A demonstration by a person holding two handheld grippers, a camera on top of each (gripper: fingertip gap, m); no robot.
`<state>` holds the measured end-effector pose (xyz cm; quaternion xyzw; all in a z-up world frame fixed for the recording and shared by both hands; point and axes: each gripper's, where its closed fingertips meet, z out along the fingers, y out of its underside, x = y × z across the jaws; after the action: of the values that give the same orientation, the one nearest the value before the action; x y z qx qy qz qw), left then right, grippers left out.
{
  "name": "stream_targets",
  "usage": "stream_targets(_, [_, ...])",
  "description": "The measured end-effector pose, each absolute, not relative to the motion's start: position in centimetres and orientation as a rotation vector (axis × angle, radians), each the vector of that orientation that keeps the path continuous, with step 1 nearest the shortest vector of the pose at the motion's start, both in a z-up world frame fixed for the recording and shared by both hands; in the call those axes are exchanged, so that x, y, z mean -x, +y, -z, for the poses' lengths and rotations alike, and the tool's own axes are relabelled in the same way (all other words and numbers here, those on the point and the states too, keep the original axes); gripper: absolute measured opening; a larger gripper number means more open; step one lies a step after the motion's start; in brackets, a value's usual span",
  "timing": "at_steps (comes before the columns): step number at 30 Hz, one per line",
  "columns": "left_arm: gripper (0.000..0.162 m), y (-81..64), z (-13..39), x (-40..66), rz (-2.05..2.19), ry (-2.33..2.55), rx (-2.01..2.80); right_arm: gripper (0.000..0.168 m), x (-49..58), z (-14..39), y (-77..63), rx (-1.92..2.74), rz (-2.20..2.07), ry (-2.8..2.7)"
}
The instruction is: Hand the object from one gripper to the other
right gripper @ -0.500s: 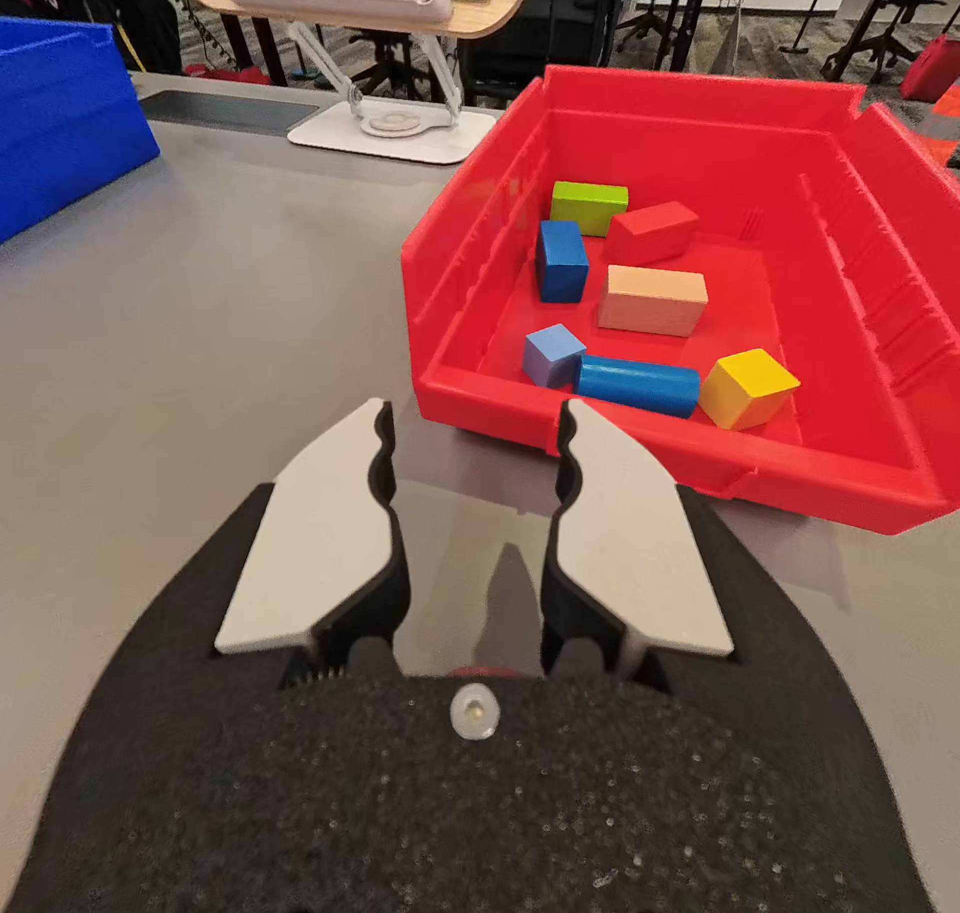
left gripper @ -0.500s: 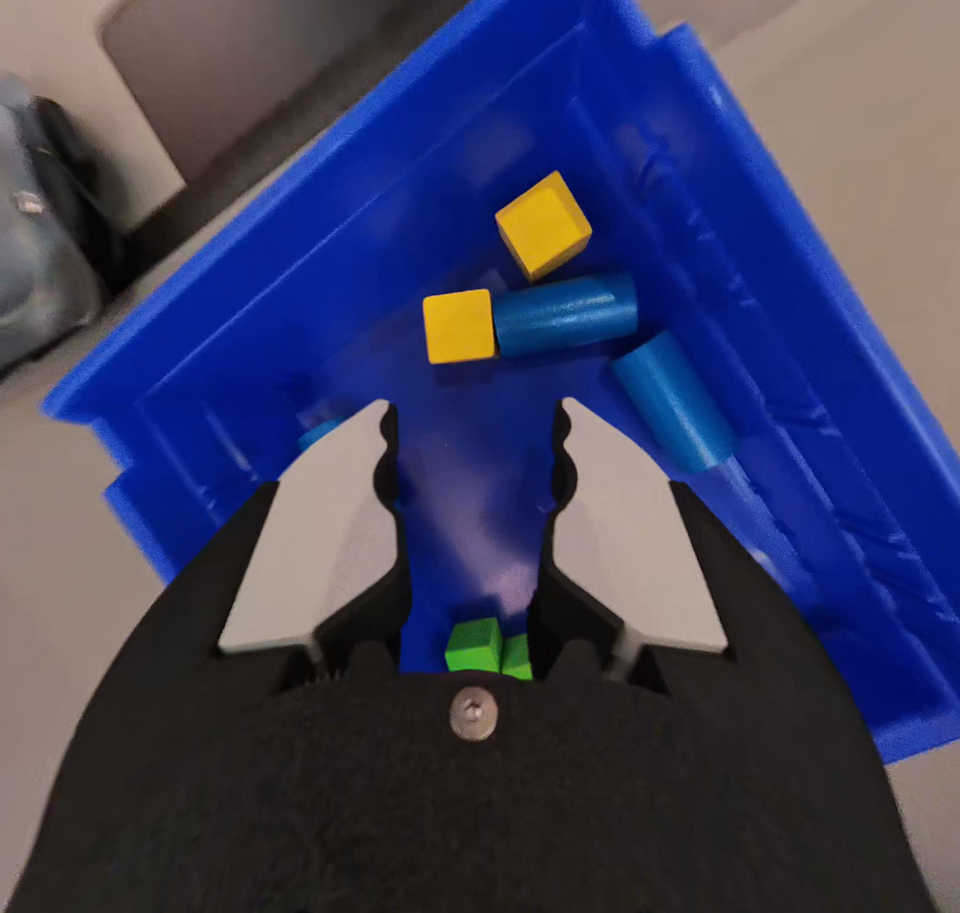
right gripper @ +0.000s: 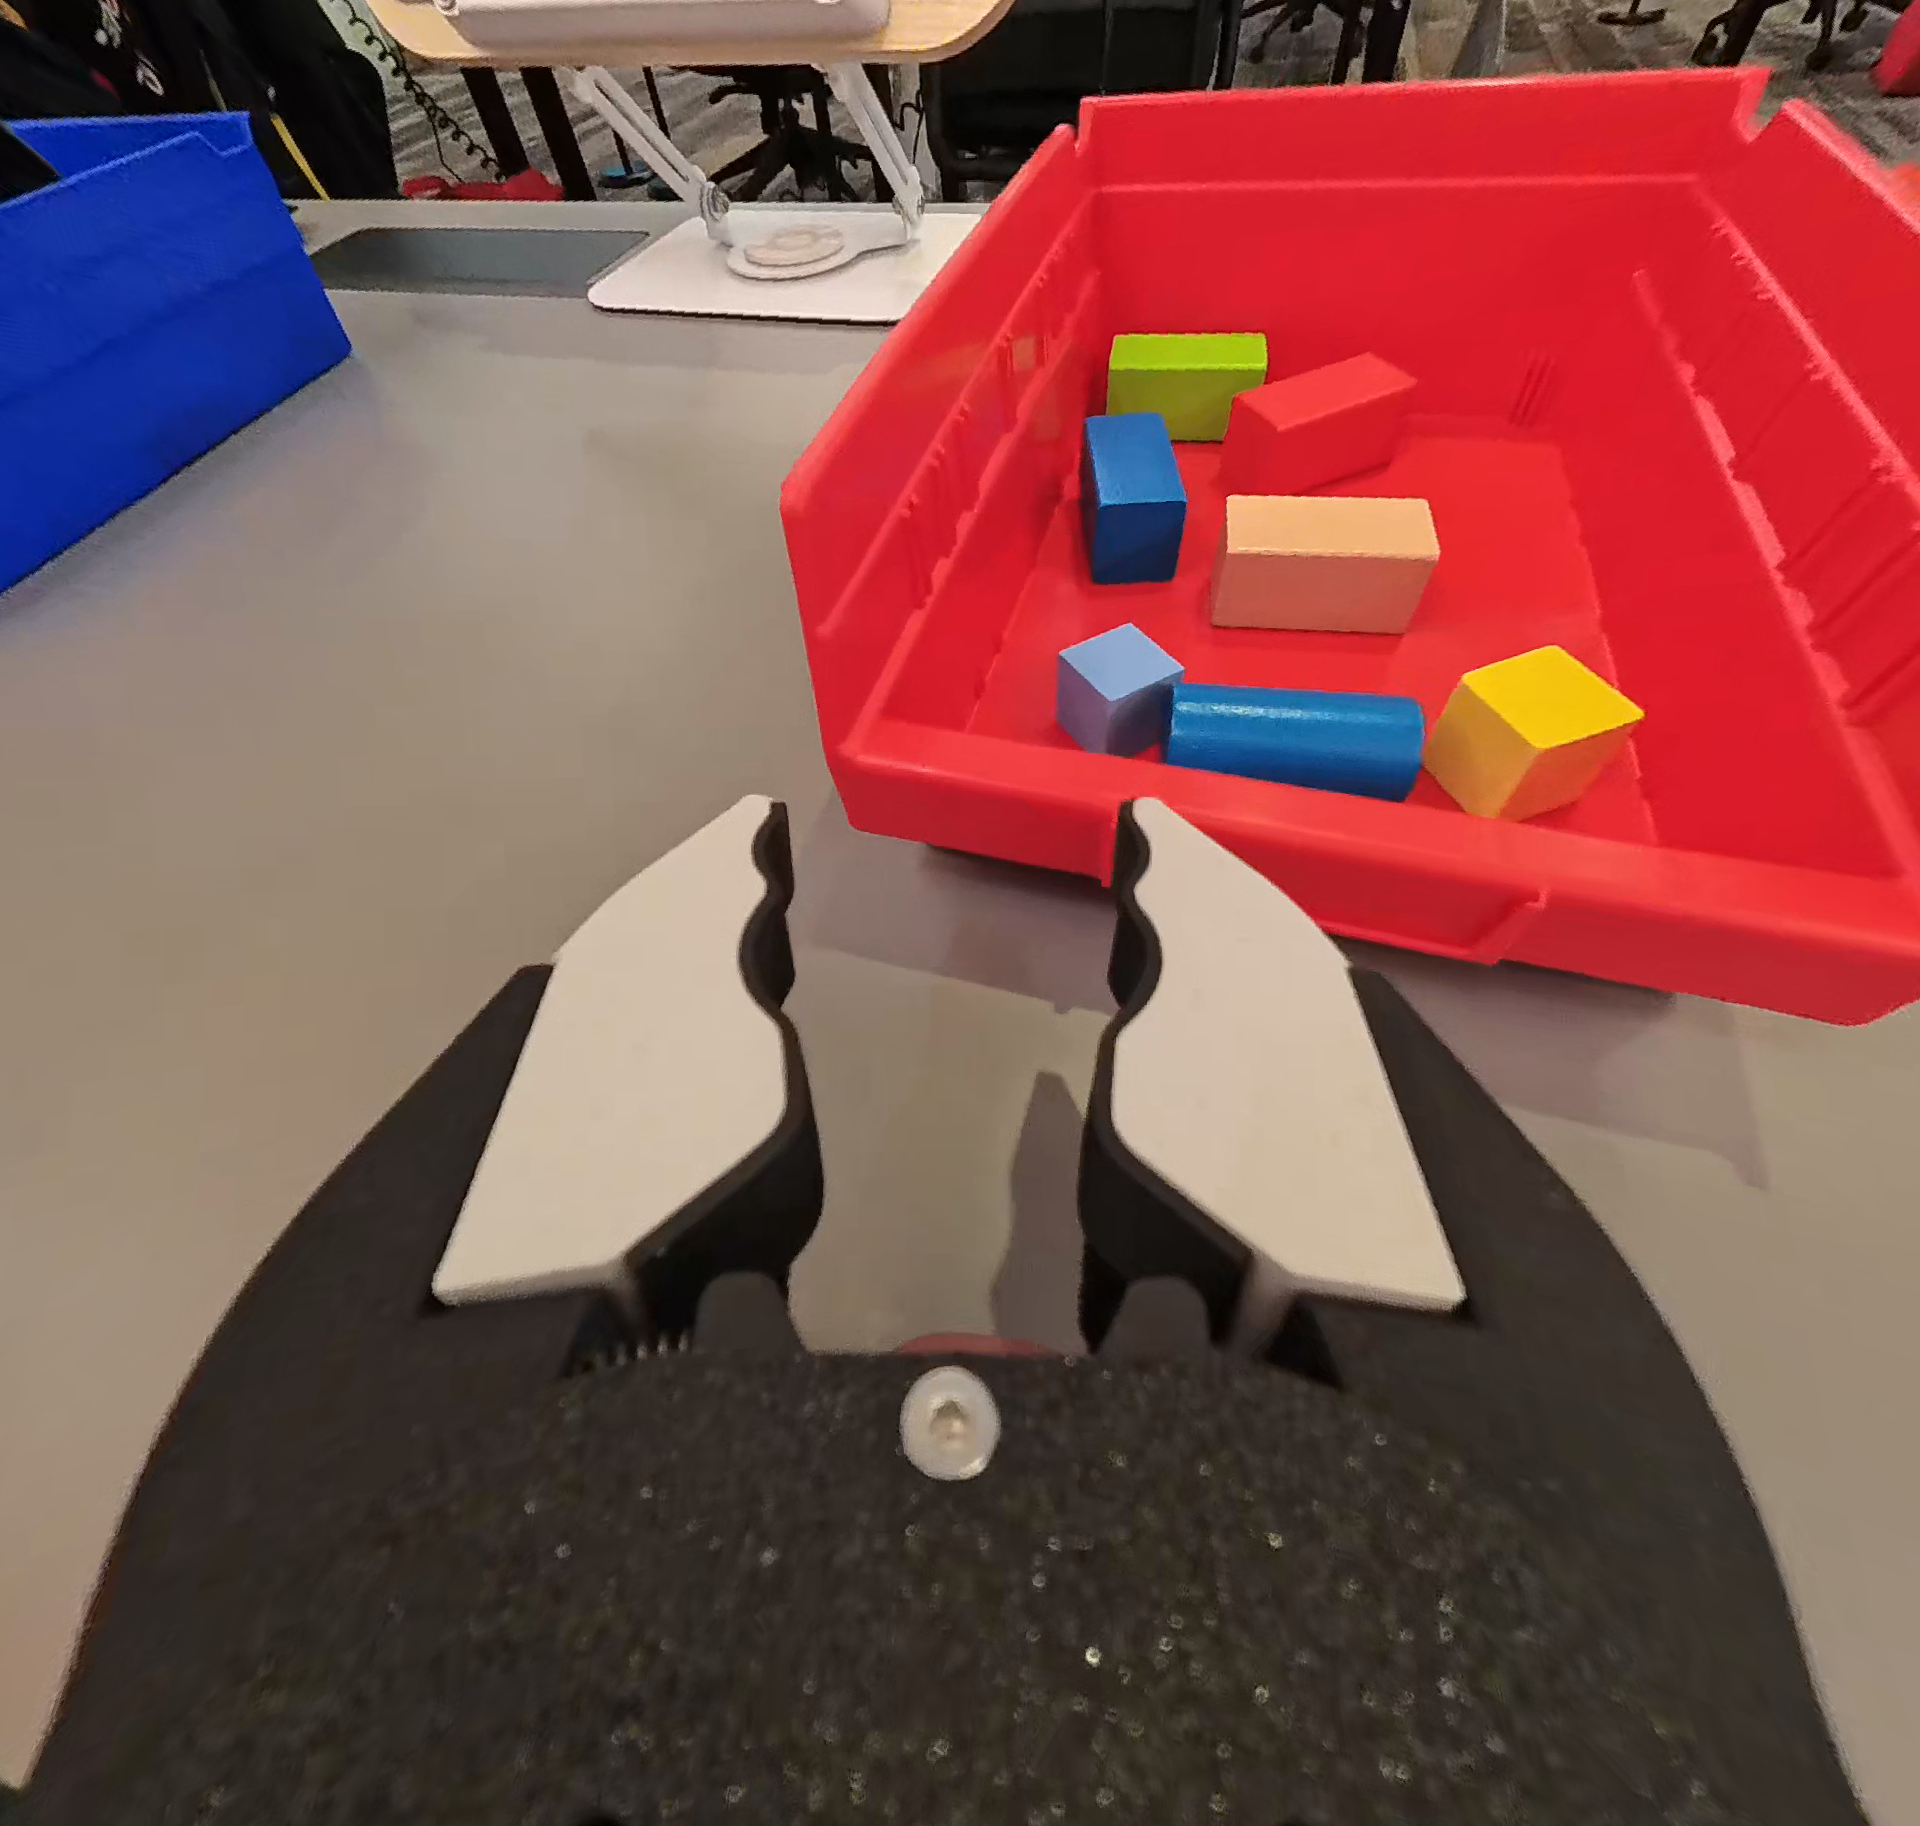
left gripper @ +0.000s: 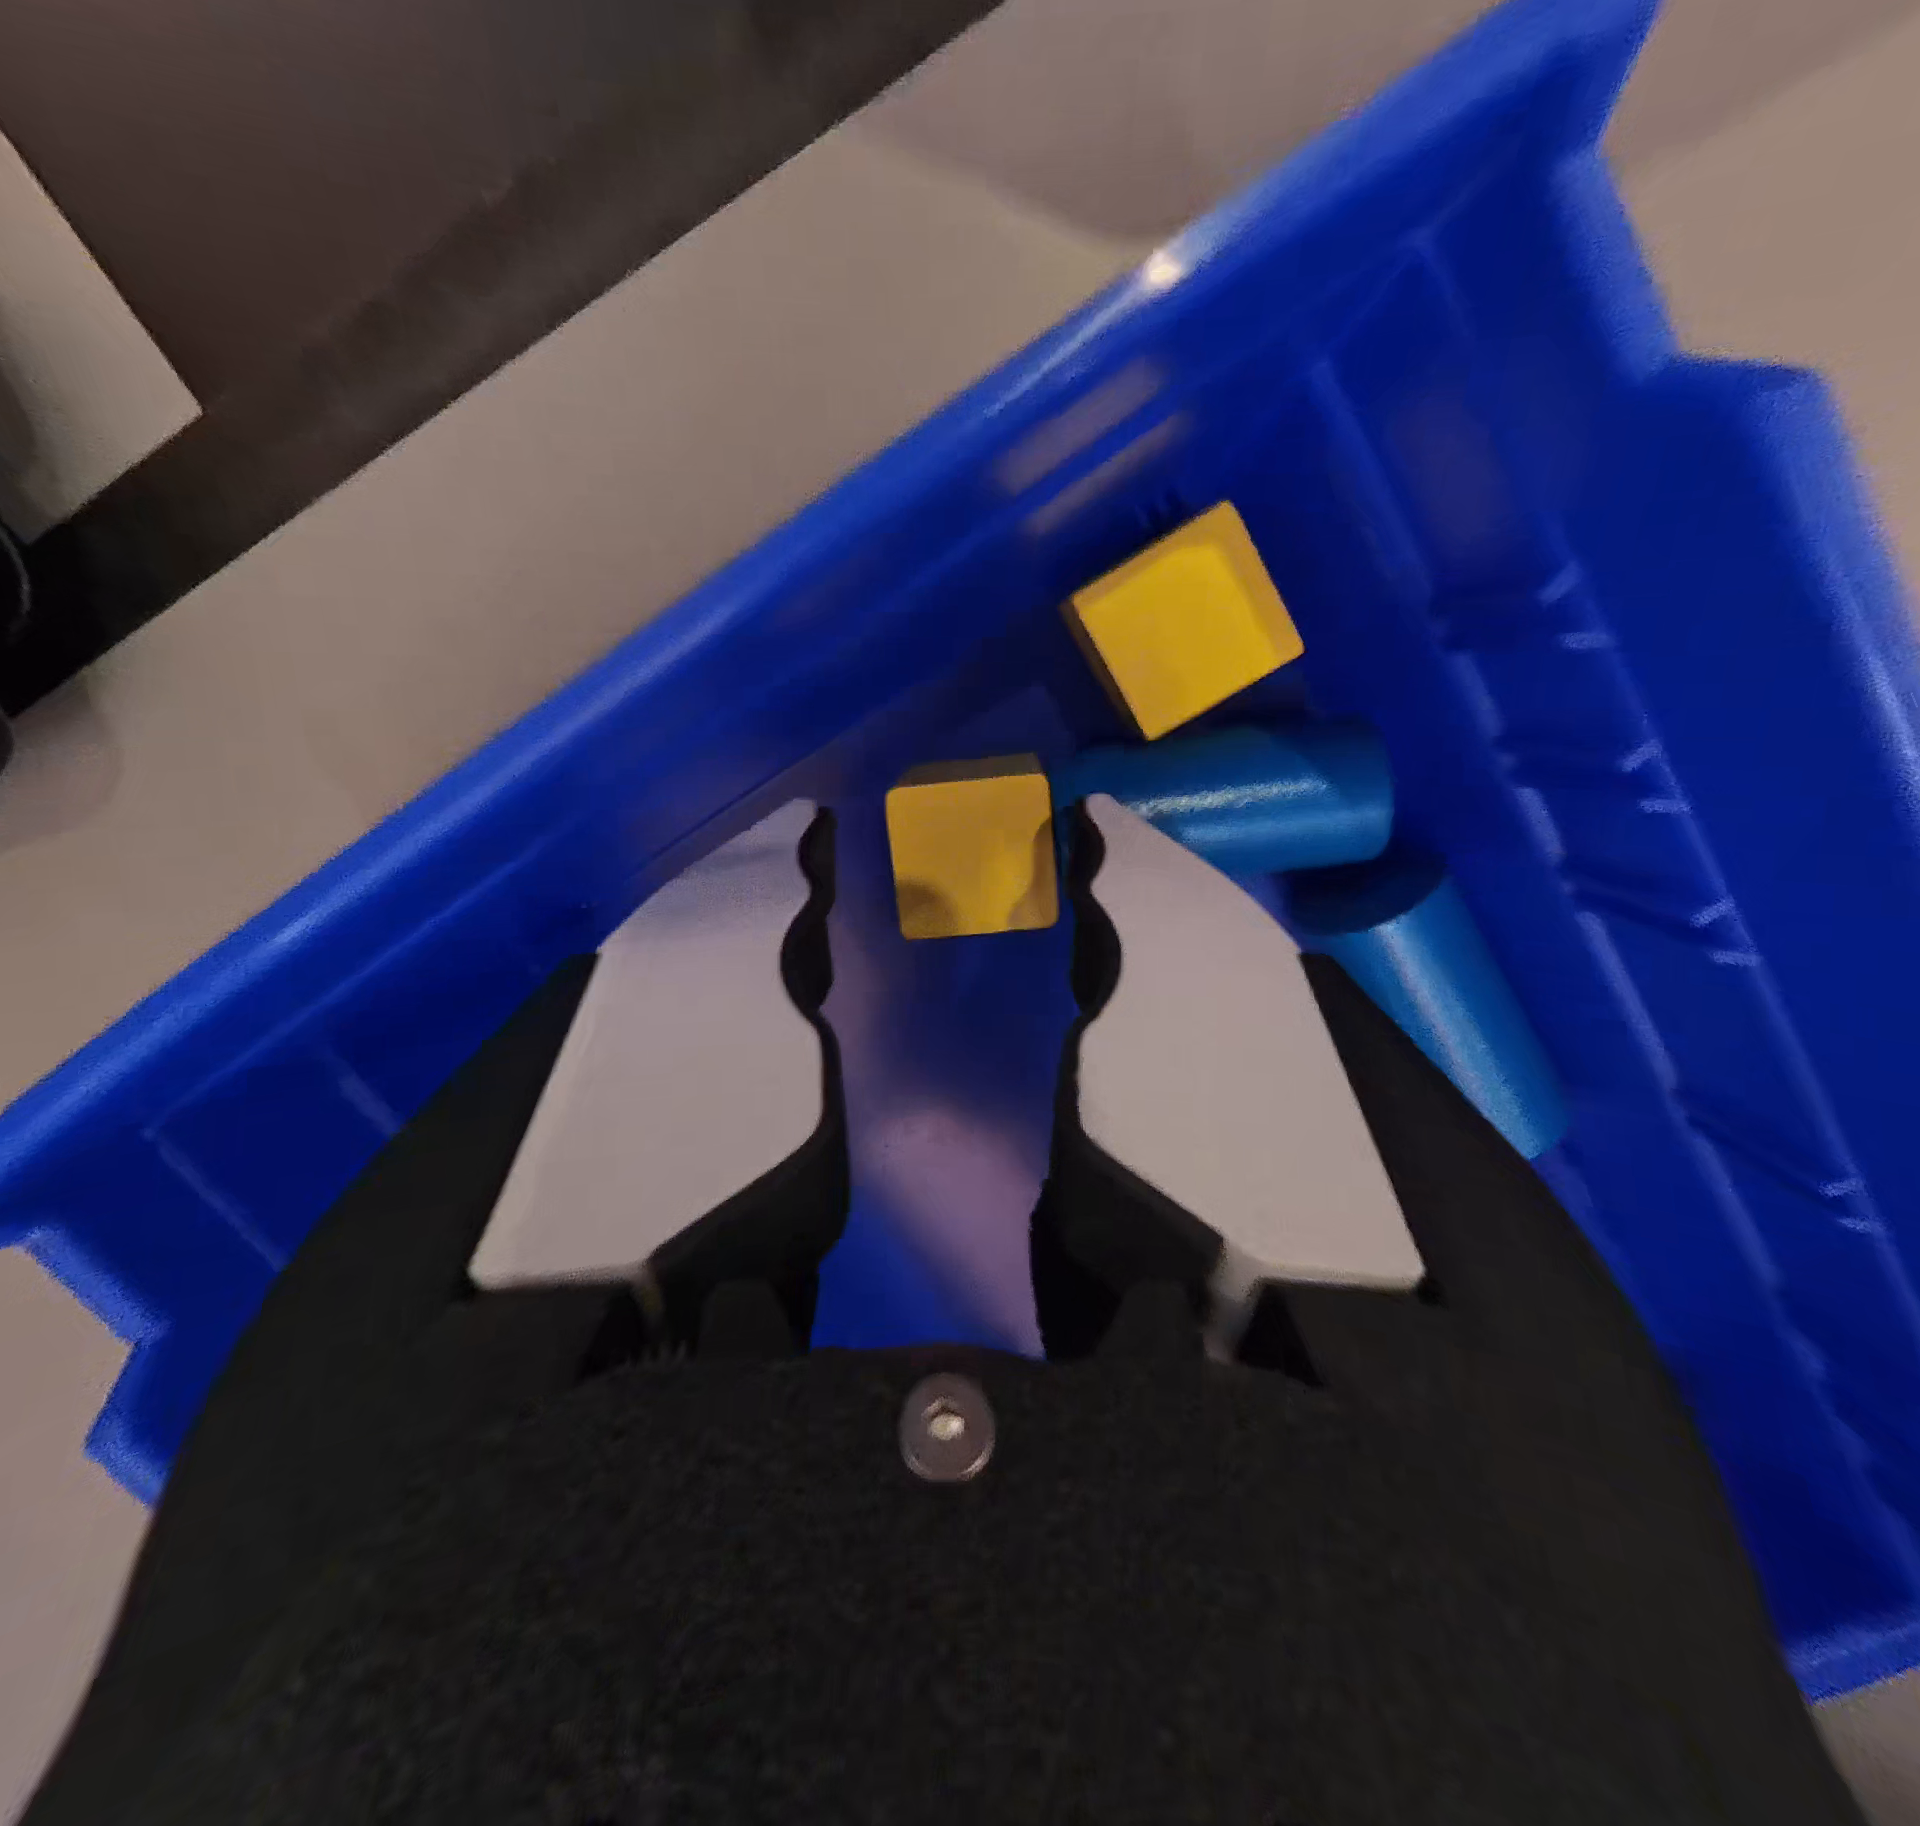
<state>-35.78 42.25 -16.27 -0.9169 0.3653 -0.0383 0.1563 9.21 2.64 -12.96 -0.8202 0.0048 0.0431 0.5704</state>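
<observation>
Lying between the open left tongs (left gripper: 945, 831), yellow cube (left gripper: 971, 846) ungripped; right tongs (right gripper: 951, 820) open, empty.

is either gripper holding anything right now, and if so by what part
Nothing is held. The left gripper is open around the nearer yellow cube in the blue bin; the right gripper is open and empty.

The blue plastic bin (left gripper: 727, 654) is holding two yellow wooden cubes (left gripper: 971, 846) and two blue wooden cylinders (left gripper: 1247, 800); the red plastic bin (right gripper: 1351, 872), at two o'clock, is holding seven coloured wooden blocks (right gripper: 1320, 561).
</observation>
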Motion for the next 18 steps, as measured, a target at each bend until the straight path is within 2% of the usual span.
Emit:
stream_targets(3, [0.027, 42.9, 16.6, 37.3, -0.025, 1.018, 2.660, 0.059, -8.9, 13.3, 2.9, 1.941, -0.098, -0.005])
stream_targets(7, [0.040, 42.1, 17.6, 38.0, -0.045, 1.008, 2.738, 0.059, -8.5, 13.2, 3.0, 1.937, -0.102, -0.023])
stream_targets(10, [0.036, 41.9, 18.0, 38.0, 0.016, 0.930, 2.777, 0.059, -8.5, 13.3, 3.1, 1.940, -0.109, -0.025])
stream_targets(15, [0.041, 41.4, 19.4, 38.9, 0.036, 0.883, 2.852, 0.059, -8.6, 13.3, 3.0, 1.940, -0.128, -0.016])
stream_targets(18, [0.038, 41.1, 19.4, 39.2, 0.024, 0.888, 2.855, 0.059, -8.6, 13.3, 3.0, 1.942, -0.131, -0.016])
